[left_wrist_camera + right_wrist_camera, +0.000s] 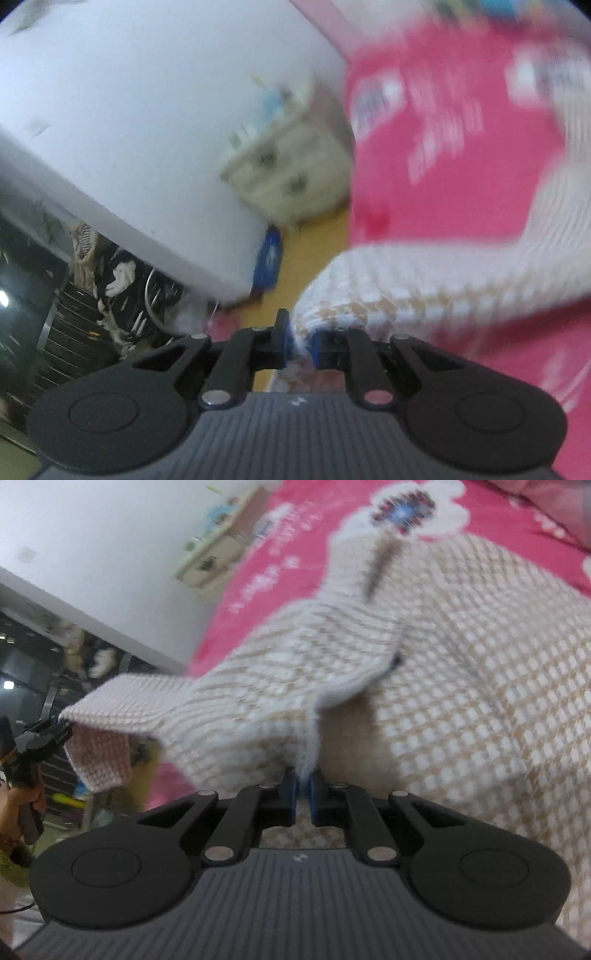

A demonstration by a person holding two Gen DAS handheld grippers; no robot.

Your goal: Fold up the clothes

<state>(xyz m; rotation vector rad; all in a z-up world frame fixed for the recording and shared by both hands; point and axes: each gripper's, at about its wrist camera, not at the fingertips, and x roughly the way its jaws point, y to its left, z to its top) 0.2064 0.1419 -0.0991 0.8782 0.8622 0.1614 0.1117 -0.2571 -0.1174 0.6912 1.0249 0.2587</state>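
Pinching a fold of the knit garment (461, 686) between its blue pads (291, 794), the right gripper (302, 794) was clenched on the cloth, the fabric rising straight out of the narrow slot between its fingers. From that grip the knit ran away in two directions: a broad checked body spread to the right over the pink bedspread (258, 576), and a long flap stretched left and slightly upward to the other gripper.

The left gripper (300, 345) gripped an edge of the same garment (424, 273), its pads nearly together with white knit bunched between them. In the right wrist view it appeared at the far left edge (44, 734), at the end of the stretched flap, with the person's hand (22, 797) below it.

The relation that counted was this: the lifted strip's long axis ran left to right between the two grippers, and the body of the garment lay to the right of both, so any fold would likely carry the held edge across toward that side. The right gripper was the nearer to the body.

Much was hard to read. The left wrist view was heavily blurred; the dresser (288, 166) and wall (129, 110) were smeared. Where the garment's far hem lay could not be told, and its right part was cut off by the frame.
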